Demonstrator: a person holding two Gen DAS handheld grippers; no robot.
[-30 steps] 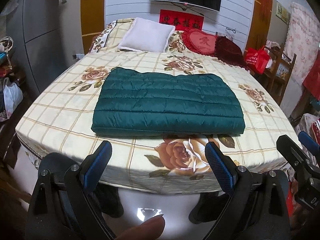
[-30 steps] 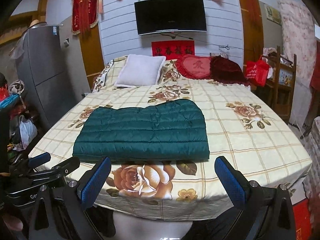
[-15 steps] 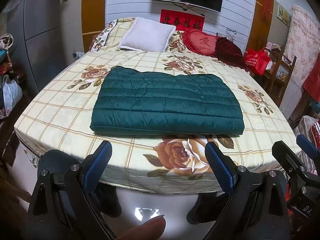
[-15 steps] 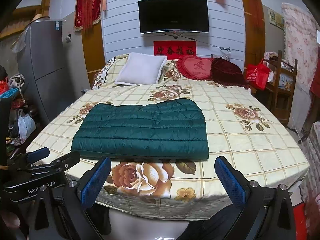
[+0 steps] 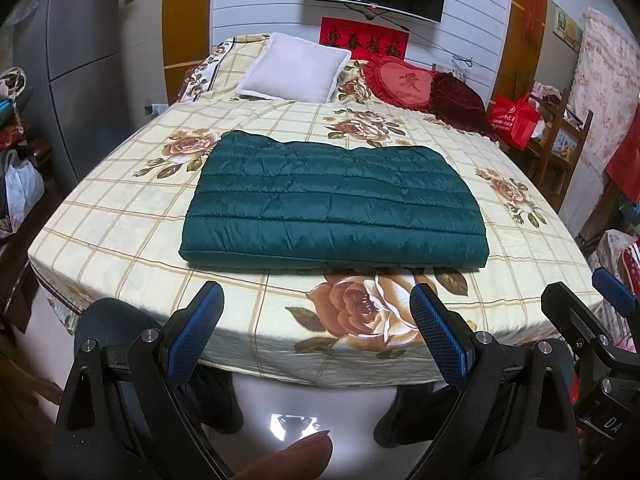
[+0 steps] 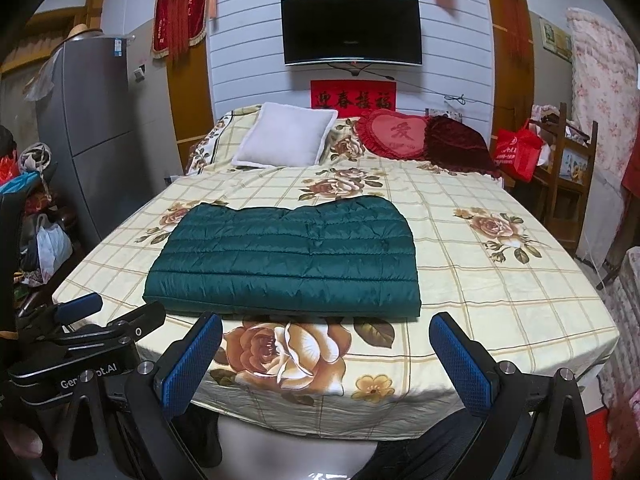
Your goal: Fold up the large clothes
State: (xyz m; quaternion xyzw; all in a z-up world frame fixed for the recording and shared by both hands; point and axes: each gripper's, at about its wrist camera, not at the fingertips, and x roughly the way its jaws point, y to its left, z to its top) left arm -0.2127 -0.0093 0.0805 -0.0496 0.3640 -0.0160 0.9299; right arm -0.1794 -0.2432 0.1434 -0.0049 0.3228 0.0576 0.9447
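On the far left a grey fridge (image 6: 96, 136) stands by the wall, bags piled below it. The left gripper (image 5: 316, 334) hangs off the bed's near edge, fingers spread wide with nothing between them, blue pads (image 5: 196, 330) facing in. A fingertip (image 5: 292, 460) shows at the bottom of the left wrist view. Ahead, the bed (image 5: 120, 216) with its checked rose sheet carries the jacket (image 5: 332, 204), dark green and quilted, folded into a flat rectangle, lying across the near half with its long edge toward the grippers. It is well apart from both, untouched. Behind it, a white pillow (image 5: 294, 68) leans at the head, then a red heart cushion (image 5: 400, 82) and a dark red cushion (image 5: 460, 100) just beside it. Above, a TV (image 6: 352, 30) on the wall. The right gripper (image 6: 326, 360) also sits short of the bed edge, fingers wide, empty. Far right, a red bag (image 6: 516, 154) against a wooden shelf (image 6: 572, 160).
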